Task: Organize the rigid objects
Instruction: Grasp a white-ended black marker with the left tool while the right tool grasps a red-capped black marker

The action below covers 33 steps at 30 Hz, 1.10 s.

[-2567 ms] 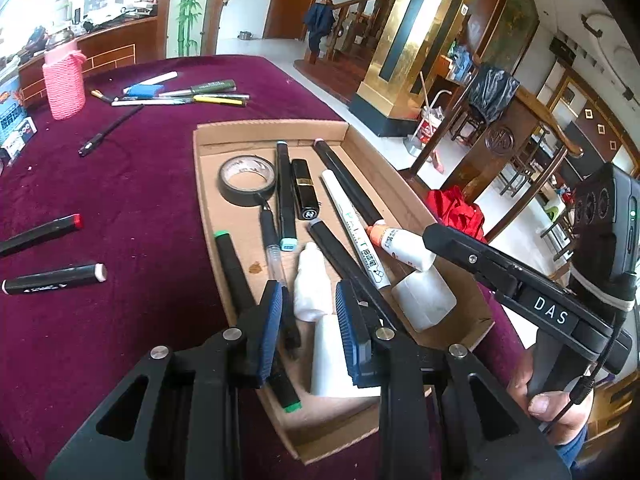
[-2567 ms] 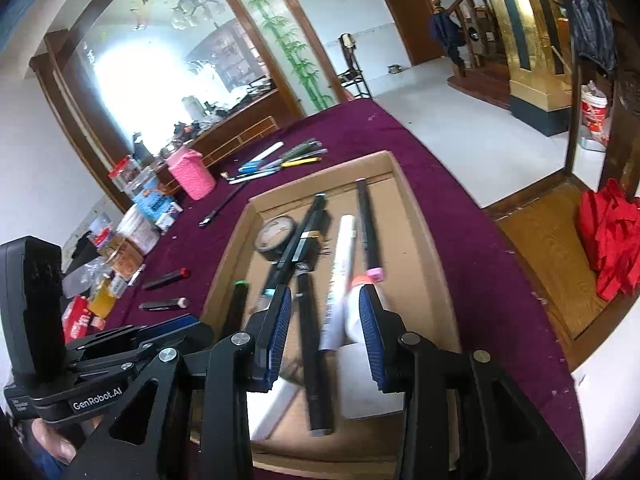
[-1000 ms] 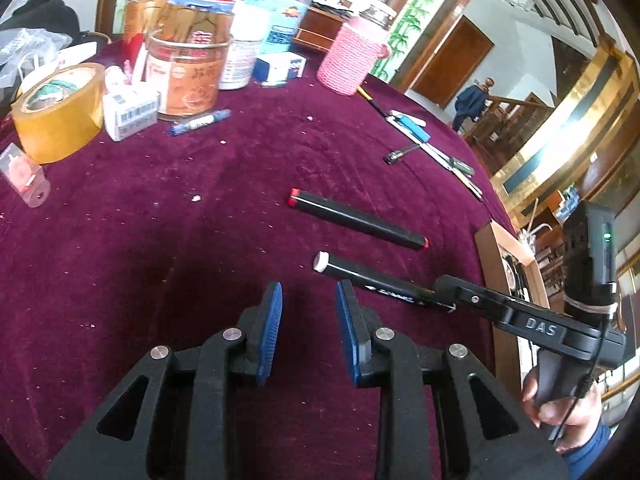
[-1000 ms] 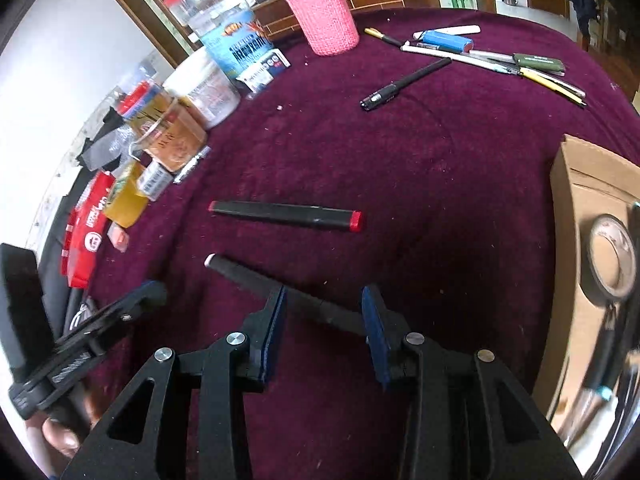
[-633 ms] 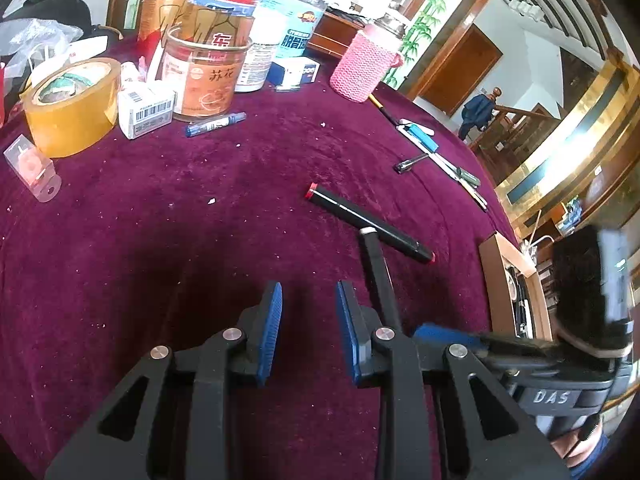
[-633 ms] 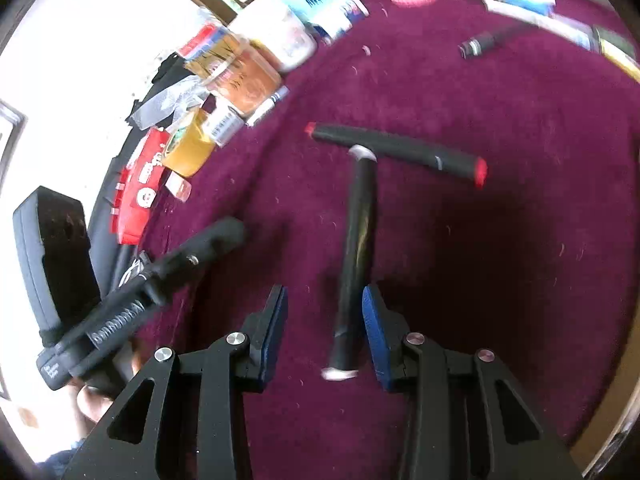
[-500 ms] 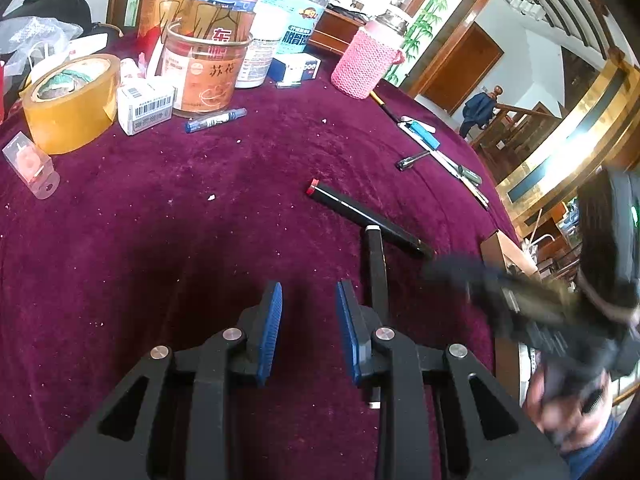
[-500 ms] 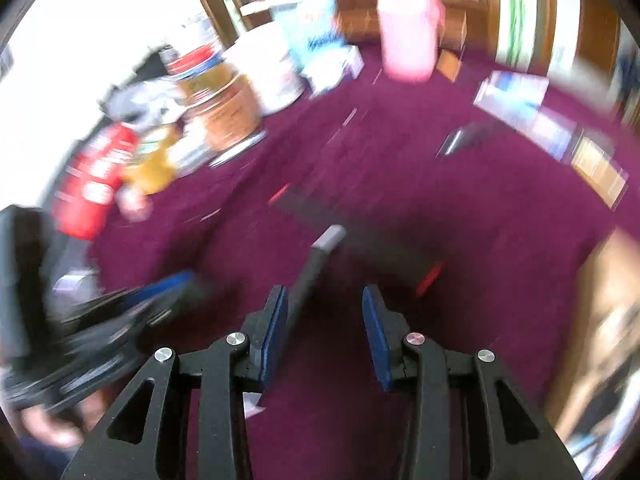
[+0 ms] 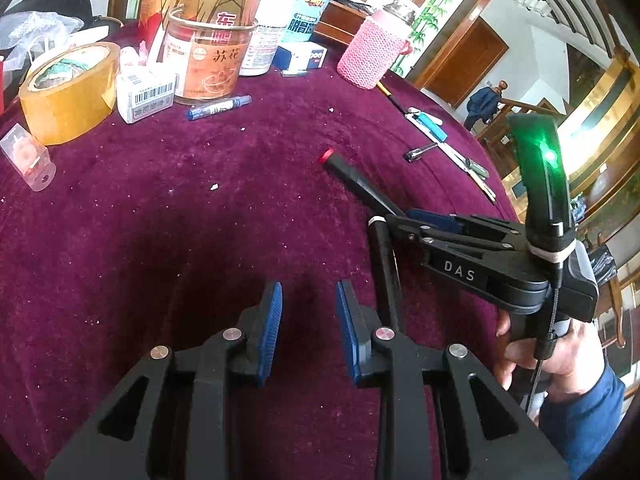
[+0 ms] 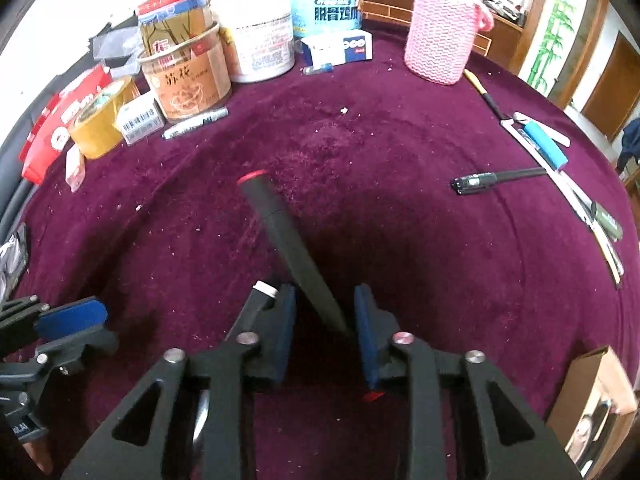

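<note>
A black marker with red end caps (image 10: 292, 246) lies on the purple cloth and runs in between the open fingers of my right gripper (image 10: 325, 312); it also shows in the left wrist view (image 9: 360, 184). A second black marker with a white cap (image 9: 385, 268) lies beside it, under the right gripper's left finger (image 10: 264, 292). My left gripper (image 9: 309, 312) is open and empty over bare cloth, left of both markers. The right gripper shows in the left wrist view (image 9: 404, 220).
Jars, a tape roll (image 9: 64, 88), a small box, a blue pen (image 9: 219, 107) and a pink knitted bottle (image 10: 444, 28) stand at the back. Several pens lie at the right (image 10: 496, 179). The cardboard tray corner (image 10: 592, 396) is at lower right.
The right gripper dropped the white-capped marker after turning it, then moved over the red-capped marker, which now lies between its fingers. The left gripper stayed nearly still and open.
</note>
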{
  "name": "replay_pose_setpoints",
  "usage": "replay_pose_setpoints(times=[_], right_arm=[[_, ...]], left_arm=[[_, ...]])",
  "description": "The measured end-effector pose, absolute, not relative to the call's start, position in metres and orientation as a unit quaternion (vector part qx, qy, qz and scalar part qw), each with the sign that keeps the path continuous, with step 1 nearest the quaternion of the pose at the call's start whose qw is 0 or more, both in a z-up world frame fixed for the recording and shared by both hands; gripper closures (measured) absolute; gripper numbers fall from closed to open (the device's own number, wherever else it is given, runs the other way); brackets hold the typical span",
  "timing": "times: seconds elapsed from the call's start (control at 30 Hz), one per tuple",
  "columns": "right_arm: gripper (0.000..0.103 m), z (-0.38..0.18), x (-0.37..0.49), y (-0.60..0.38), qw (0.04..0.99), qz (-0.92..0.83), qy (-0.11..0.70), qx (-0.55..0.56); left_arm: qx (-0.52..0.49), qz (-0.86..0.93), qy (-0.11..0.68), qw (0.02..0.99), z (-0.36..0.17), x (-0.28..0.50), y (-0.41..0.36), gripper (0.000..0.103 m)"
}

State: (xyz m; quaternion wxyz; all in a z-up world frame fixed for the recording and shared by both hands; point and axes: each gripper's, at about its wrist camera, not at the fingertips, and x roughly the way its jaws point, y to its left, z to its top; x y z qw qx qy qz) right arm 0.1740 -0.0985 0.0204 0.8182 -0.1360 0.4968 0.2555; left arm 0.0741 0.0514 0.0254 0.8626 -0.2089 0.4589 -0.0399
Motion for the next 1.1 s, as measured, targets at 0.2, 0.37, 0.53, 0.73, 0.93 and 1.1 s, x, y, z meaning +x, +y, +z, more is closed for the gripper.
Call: replay_pose_setpoints(times=[0.2,0.37,0.53,0.73,0.93,1.1], right_arm=[[0.091,0.022,0.149,-0.129,0.809,0.230,0.536,-0.071],[0.091,0.021,0.088,-0.167,0.804,0.232,0.548,-0.003],[0.091,0.020,0.044,-0.187,0.814,0.233,0.532,0.027],[0.090,0.022,0.040,-0.188,0.835,0.229,0.499,0.021],[0.090,0.016,0.053,-0.178,0.845,0.236,0.480,0.004],[0.090,0.015,0.054,-0.190,0.856,0.238,0.459,0.027]], left_arm=[[-0.210,-0.048,0.456,0.863,0.027,0.074,0.051,0.078],[-0.208,-0.067,0.450,0.866,0.030,0.071,0.047,0.078],[-0.189,-0.098,0.454,0.865,0.032,0.070,0.031,0.078],[-0.161,-0.114,0.452,0.870,0.033,0.069,0.014,0.078],[-0.142,-0.103,0.467,0.867,0.030,0.075,0.000,0.078],[-0.106,-0.080,0.479,0.868,0.030,0.081,-0.018,0.078]])
